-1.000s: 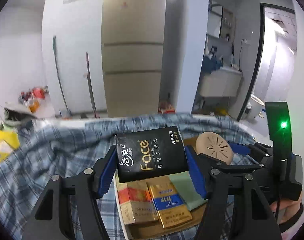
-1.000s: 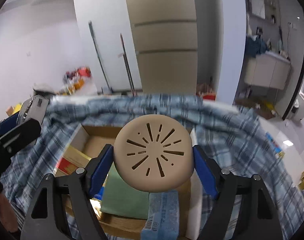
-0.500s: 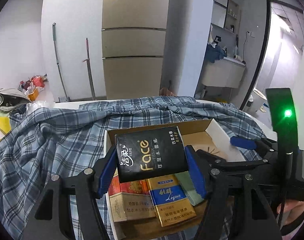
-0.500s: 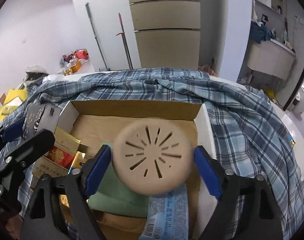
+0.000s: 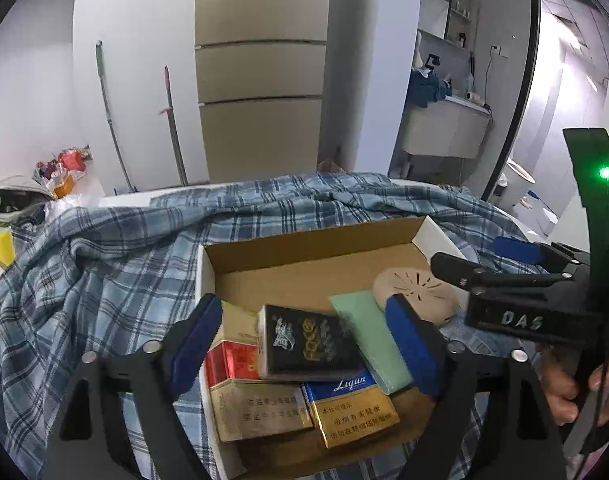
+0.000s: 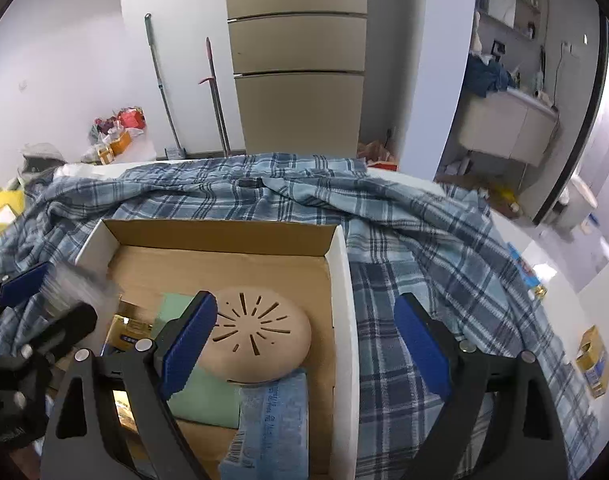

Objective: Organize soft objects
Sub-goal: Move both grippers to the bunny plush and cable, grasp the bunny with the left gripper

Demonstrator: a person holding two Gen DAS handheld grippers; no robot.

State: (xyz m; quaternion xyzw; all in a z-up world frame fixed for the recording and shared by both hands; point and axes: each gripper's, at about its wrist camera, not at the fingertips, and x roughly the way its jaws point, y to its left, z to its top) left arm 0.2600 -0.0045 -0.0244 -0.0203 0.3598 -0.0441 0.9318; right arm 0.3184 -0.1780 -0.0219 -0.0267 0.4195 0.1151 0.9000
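An open cardboard box (image 5: 304, 248) (image 6: 220, 236) sits on a blue plaid cloth (image 5: 104, 264). A black tissue pack (image 5: 310, 346) lies in the box on top of cigarette packs (image 5: 260, 412), free of my fingers. My left gripper (image 5: 304, 344) is open above it. A tan round vented pad (image 6: 260, 338) (image 5: 416, 292) lies in the box on a green pack (image 6: 200, 392) (image 5: 368, 336). My right gripper (image 6: 304, 344) is open, its left finger beside the pad and its right finger outside the box wall.
A light blue wrapped pack (image 6: 272, 428) lies at the box's near right. The plaid cloth (image 6: 424, 248) covers the table around the box. A small yellow and blue box (image 6: 594, 362) lies at the far right. A fridge (image 5: 260, 68) stands behind.
Both grippers lowered toward the box and opened. The left let go of the black tissue pack onto the cigarette packs. The right let go of the tan pad, which now lies in the box.
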